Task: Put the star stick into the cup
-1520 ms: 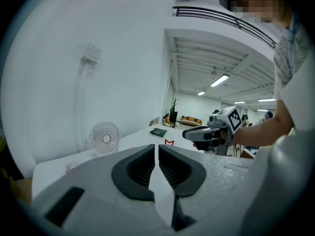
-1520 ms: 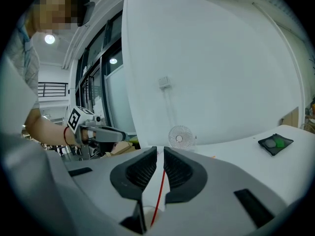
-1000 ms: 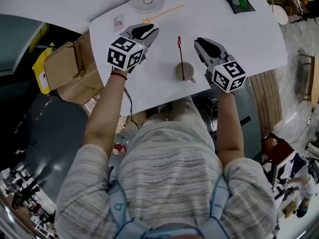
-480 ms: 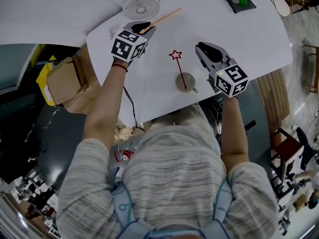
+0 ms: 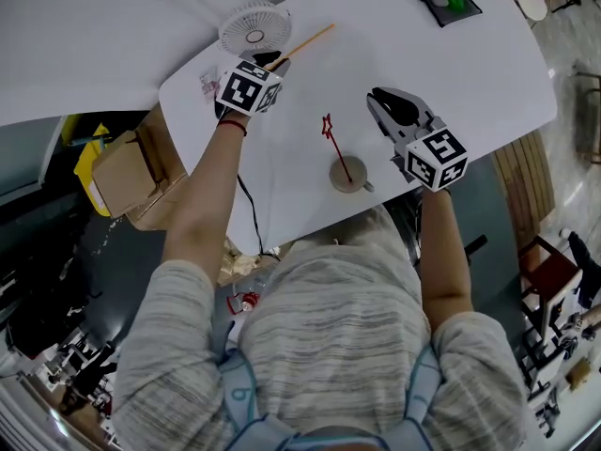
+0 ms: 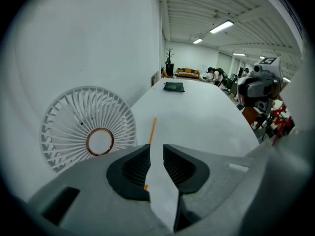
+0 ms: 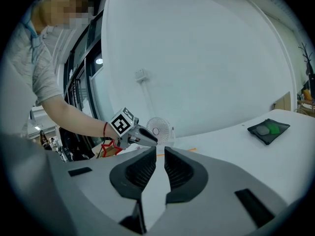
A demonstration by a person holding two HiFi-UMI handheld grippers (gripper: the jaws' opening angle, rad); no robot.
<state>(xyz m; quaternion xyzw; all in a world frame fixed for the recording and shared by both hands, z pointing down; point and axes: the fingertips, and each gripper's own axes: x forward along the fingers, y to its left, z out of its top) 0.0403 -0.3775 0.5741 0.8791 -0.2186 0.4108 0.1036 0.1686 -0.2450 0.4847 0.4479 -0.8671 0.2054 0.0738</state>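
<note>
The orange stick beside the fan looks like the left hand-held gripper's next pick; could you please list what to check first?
1. Star stick in cup: ok.
2. Left hand-held gripper jaws apart: ok.
3. Orange stick between those jaws: cannot tell, its near end runs behind one jaw.
4. Fan clear of the jaws: ok, off to one side.
5. Right hand-held gripper empty, apart from cup: ok.

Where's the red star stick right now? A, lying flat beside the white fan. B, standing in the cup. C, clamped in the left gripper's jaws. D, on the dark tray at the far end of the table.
B: in the head view the red star stick leans up out of the cup, with its lower end inside the cup.
</note>
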